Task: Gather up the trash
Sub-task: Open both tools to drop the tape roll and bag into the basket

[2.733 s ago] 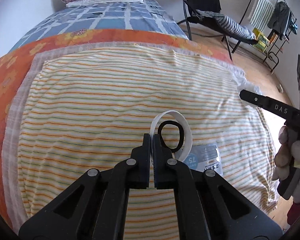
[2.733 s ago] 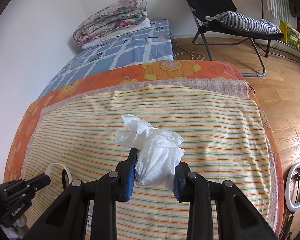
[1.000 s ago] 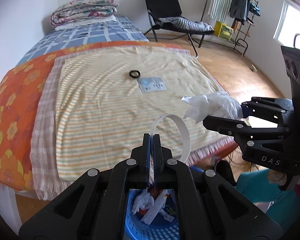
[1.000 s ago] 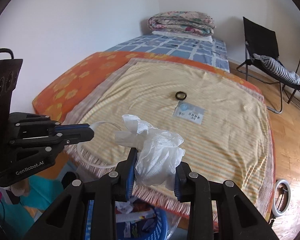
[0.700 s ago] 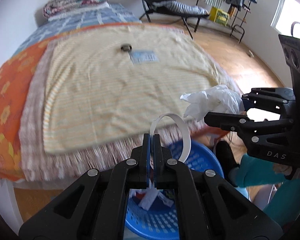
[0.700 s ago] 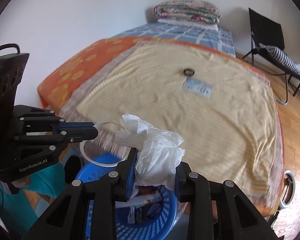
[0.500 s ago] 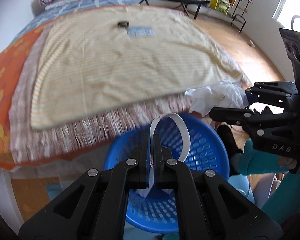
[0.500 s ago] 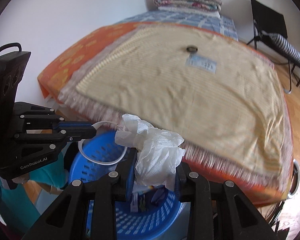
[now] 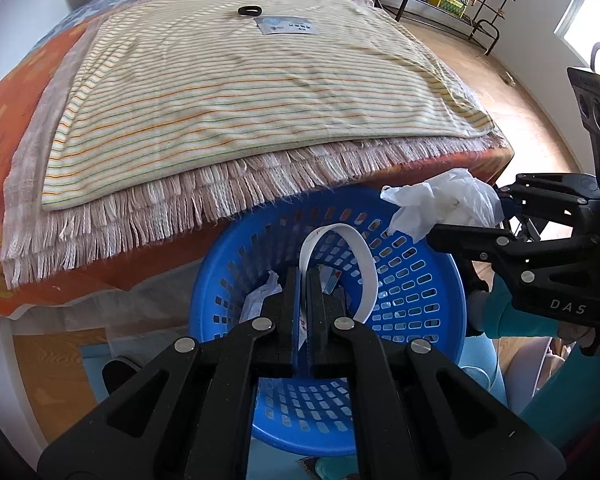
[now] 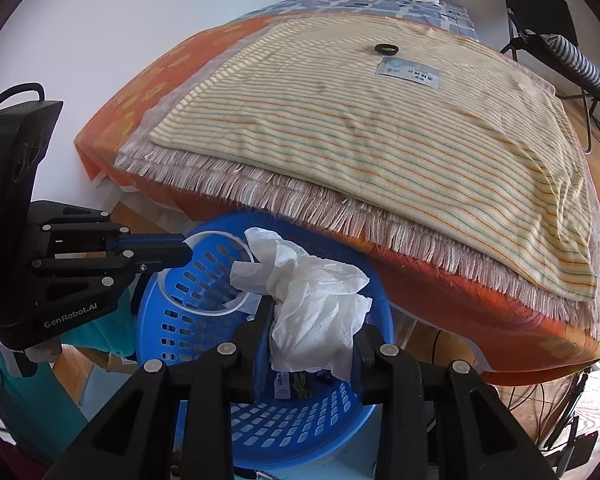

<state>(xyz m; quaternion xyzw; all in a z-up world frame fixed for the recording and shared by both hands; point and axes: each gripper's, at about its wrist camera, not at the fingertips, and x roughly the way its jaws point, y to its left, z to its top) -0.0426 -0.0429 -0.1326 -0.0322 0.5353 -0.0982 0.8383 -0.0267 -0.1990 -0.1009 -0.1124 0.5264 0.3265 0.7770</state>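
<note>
Since the frame 0.5 s back, both claws have dropped lower over the blue basket: its whole rim is now in the left wrist view, and the bed's fringe has slid up toward the top of both views. Compared with 2.7 s ago, both claws have left the bed top for the basket at its foot.

Left claw: fingers together, clamped on one white plastic ring, which stands up from the fingertips and hangs over the basket's inside. From the right wrist view the ring sits just inside the near rim, next to the left claw.

Right claw: fingers clamped on one crumpled white tissue, held above the basket. In the left wrist view the tissue is over the basket's far right rim, with the right claw behind it.

Count:
- baskets: 1, with a few paper scraps in the bottom; exact number cannot be told.
- items in claws: 2 (ring, tissue).
- left on the striped blanket: 2, namely one black ring and one flat blue-white packet, just beside each other, well apart from the basket.

Blanket lies on the orange bed cover.
</note>
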